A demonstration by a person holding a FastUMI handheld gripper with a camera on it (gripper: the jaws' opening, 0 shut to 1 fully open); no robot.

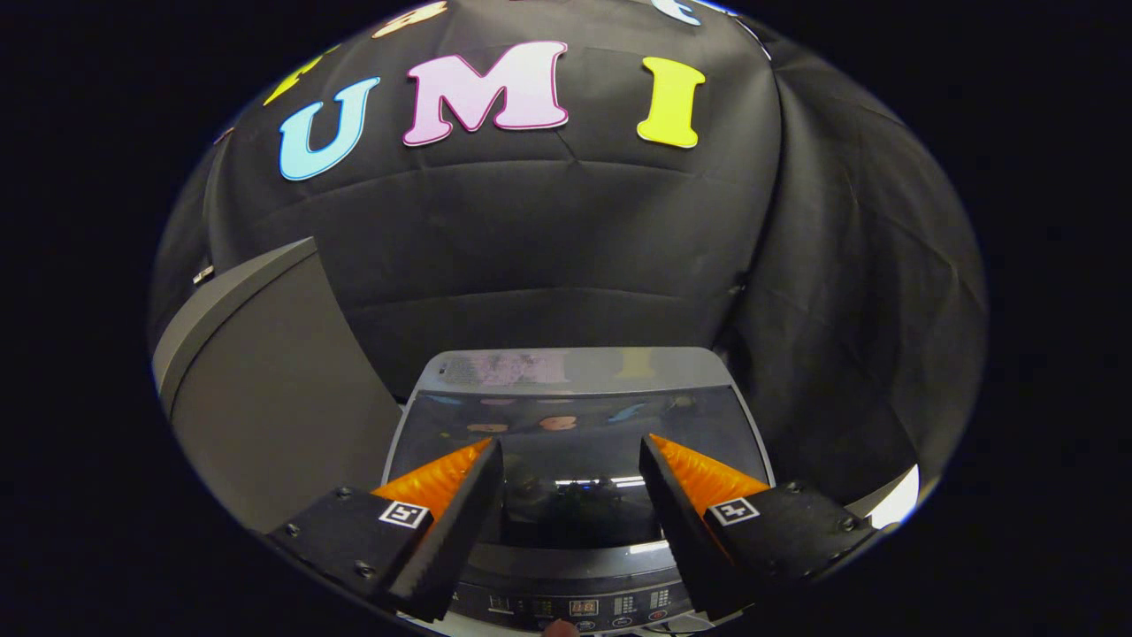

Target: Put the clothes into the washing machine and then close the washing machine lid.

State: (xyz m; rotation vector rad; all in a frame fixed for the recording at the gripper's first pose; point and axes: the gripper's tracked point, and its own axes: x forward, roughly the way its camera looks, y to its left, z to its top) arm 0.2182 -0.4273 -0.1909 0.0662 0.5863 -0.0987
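My claw (570, 456) hangs released (nothing between its fingers) over the washing machine's shut lid (575, 433), lower centre.

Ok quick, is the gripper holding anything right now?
Gripper: open, holding nothing, fingers spread above the washing machine's closed lid.

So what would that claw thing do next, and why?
Probably just draw back. The washing machine lid already lies flat and shut over the tub, and the gripper hangs open above it with nothing between its fingers. No clothes show outside the machine, so little seems left to do.
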